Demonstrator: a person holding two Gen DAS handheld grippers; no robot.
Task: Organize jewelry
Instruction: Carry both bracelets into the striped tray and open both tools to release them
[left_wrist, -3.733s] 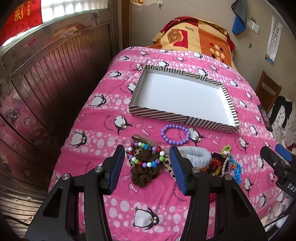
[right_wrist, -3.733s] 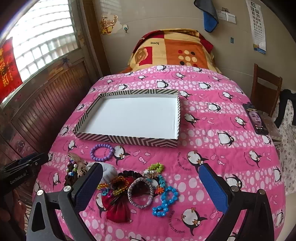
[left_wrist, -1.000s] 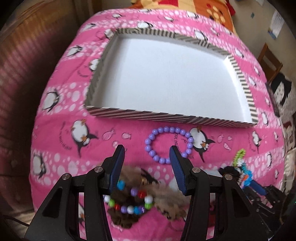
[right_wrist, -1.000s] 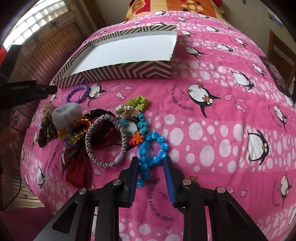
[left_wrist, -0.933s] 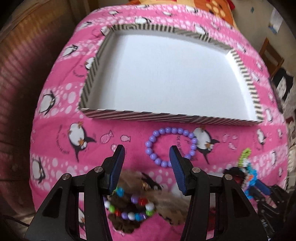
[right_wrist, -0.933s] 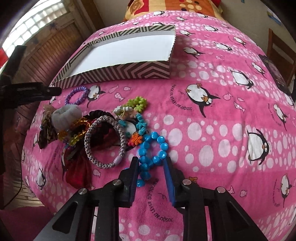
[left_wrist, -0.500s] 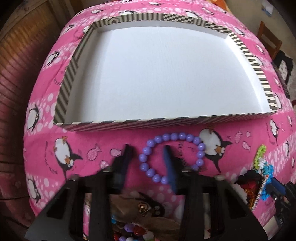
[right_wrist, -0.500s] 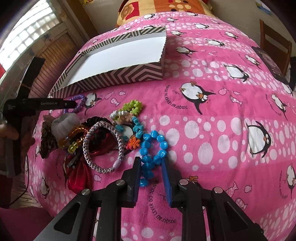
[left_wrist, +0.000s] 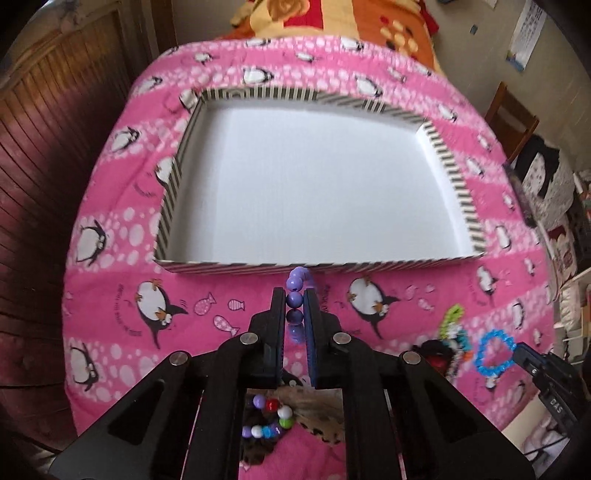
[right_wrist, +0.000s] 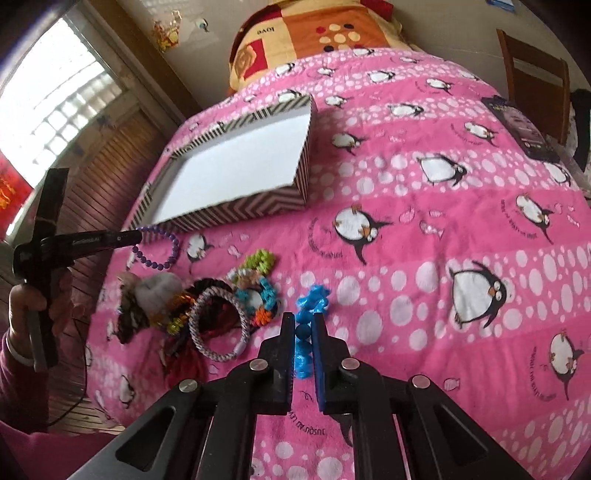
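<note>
My left gripper (left_wrist: 294, 299) is shut on the purple bead bracelet (left_wrist: 295, 283) and holds it lifted just in front of the striped box (left_wrist: 460, 184). In the right wrist view the bracelet (right_wrist: 162, 251) hangs from the left gripper (right_wrist: 137, 236) above the blanket. My right gripper (right_wrist: 303, 325) is shut on the blue bead bracelet (right_wrist: 310, 301), raised a little off the blanket; it also shows in the left wrist view (left_wrist: 493, 350). The box (right_wrist: 258, 206) has a white, empty floor.
A pile of hair ties and bracelets (right_wrist: 207, 306) lies on the pink penguin blanket (right_wrist: 443, 258), with a multicoloured bead bracelet (left_wrist: 271, 421) on a brown scrunchie under my left gripper. A phone (right_wrist: 521, 129) lies at the bed's right edge by a wooden chair (right_wrist: 535, 74).
Both grippers closed on their bracelets and lifted them: the left on the purple one, the right on the blue one. The left gripper moved toward the box.
</note>
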